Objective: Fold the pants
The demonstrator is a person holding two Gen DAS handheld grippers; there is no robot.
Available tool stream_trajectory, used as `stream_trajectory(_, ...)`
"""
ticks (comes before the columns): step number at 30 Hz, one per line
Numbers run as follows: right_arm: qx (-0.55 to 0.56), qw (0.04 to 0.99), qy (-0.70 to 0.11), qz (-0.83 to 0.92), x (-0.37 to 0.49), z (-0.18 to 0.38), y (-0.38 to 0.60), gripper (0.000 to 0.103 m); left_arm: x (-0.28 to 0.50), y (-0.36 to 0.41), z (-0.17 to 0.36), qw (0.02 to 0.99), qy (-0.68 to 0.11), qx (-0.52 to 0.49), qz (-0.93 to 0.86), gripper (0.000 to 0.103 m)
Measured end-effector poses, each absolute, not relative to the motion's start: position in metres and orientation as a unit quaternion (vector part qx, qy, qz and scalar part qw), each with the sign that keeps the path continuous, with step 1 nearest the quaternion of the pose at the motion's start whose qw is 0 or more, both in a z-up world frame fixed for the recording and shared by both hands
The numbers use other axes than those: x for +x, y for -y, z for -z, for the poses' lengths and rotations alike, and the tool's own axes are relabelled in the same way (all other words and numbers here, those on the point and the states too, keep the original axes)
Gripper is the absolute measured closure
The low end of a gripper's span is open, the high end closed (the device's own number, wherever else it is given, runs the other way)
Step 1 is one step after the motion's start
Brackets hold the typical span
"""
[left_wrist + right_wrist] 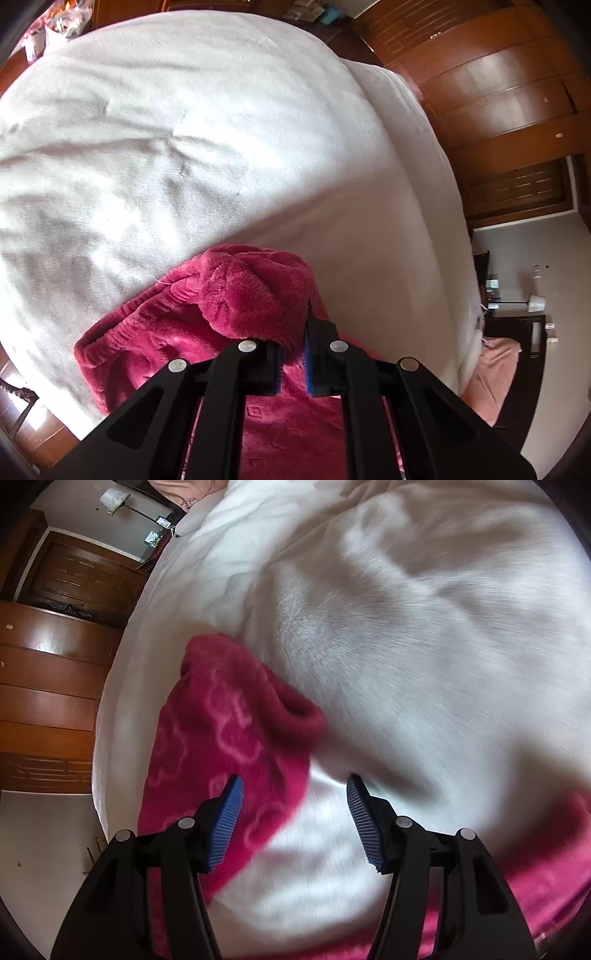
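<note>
1. The crimson fleece pants (207, 332), a plush garment with a faint embossed pattern, lie on the white fuzzy blanket-covered bed (184, 129) close to the edge that faces the wooden wardrobe (498, 92). In the left wrist view a gathered, elasticated part, probably the waistband, rests on the bed, and a bunch of fabric rises toward the jaws.

2. The left gripper (293, 363) has its jaws narrowed to a slit, pinching a fold of the pants between the blue pads. The bite looks shallow and is taken on a thick, rounded bunch, so a tug could let the fleece slide out and the fold would collapse.

3. The right gripper (293, 819) stands with its jaws wide and holds nothing. One ribbed blue pad hangs over the pants, the other over bare blanket, with the edge of the cloth between them.

4. If this gripper closes where it is, it could catch the blanket pile along with the garment, and a lift would drag the bedding and skew the fold.

5. In the right wrist view a cuff-like opening (295, 712) of the pants curls upward on the bed. Grabbing only one layer there would leave the fold uneven.

6. That view is blurred, so exactly how near the pads are to the cloth cannot be told; a closure timed wrongly could miss the edge.

7. The pants lie near the side of the bed; a pull toward the wardrobe could send the loose part over the edge.
</note>
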State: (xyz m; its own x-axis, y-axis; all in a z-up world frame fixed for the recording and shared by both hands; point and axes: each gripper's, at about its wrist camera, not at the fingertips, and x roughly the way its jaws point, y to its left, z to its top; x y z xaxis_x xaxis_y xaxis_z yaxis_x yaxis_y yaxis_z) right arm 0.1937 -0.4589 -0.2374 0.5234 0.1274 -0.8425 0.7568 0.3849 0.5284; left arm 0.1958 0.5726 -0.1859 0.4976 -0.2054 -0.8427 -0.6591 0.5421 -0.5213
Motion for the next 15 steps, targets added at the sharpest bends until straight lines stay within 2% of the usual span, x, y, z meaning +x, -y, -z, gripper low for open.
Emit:
stream_trajectory(2, 0.51, 0.707, -0.441, 0.214, 0.206, 0.246, 0.463, 0.043, 0.196, -0.568, 0.183, 0.74, -0.479, -0.445, -0.16, 0.096)
stream_trajectory(3, 0.511, 0.708, -0.442, 0.206, 0.21, 0.248, 0.464, 0.048, 0.196, -0.565, 0.181, 0.74, -0.479, -0.441, -0.165, 0.096)
stream_trajectory(4, 0.507, 0.712, -0.445, 0.195, 0.215, 0.247, 0.464, 0.056, 0.196, -0.564, 0.179, 0.741, -0.478, -0.441, -0.169, 0.096)
stream_trajectory(6, 0.491, 0.72, -0.456, 0.181, 0.223, 0.242, 0.465, 0.083, 0.195, -0.561, 0.177, 0.742, -0.474, -0.44, -0.176, 0.096)
stream_trajectory(8, 0.465, 0.734, -0.465, 0.168, 0.23, 0.228, 0.466, 0.097, 0.195, -0.559, 0.176, 0.742, -0.473, -0.44, -0.181, 0.096)
stream_trajectory(15, 0.421, 0.791, -0.428, 0.117, 0.221, 0.135, 0.473, 0.098, 0.193, -0.55, 0.17, 0.752, -0.467, -0.423, -0.192, 0.096)
